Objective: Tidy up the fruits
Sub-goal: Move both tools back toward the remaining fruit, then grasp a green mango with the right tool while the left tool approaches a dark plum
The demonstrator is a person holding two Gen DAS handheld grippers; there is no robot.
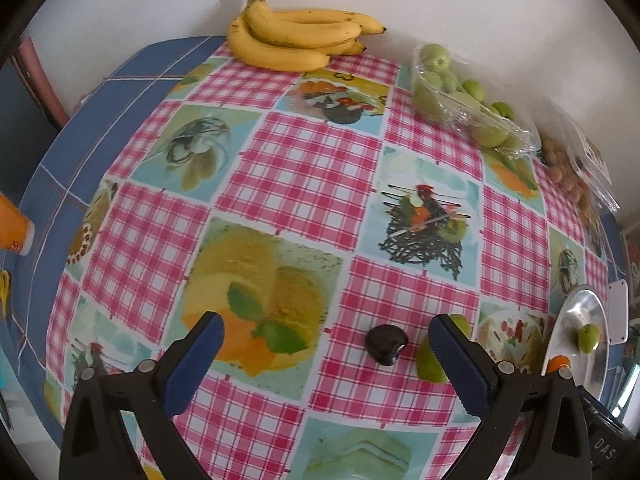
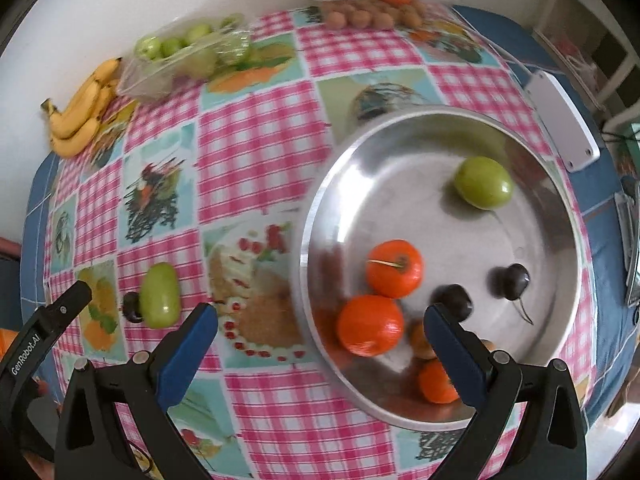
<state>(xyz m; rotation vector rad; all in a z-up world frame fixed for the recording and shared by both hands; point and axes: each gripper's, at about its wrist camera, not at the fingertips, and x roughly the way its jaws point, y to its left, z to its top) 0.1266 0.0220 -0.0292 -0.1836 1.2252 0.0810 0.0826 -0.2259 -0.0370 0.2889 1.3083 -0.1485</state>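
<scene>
Both tools, left tool and right tool, gape wide, empty. Dark cherry beside green plum on desk near metal tray: small, slick, soft; pinch gently across its middle.

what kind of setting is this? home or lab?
Most likely a home dining or kitchen table against a wall: a picture-printed checked tablecloth, loose bananas, shop punnets of green fruit, and a metal serving plate with fruit in it. No lab fixtures are visible.

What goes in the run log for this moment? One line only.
left gripper: open, over dark cherry | right gripper: open, empty | round metal tray: green, orange, dark fruits
</scene>
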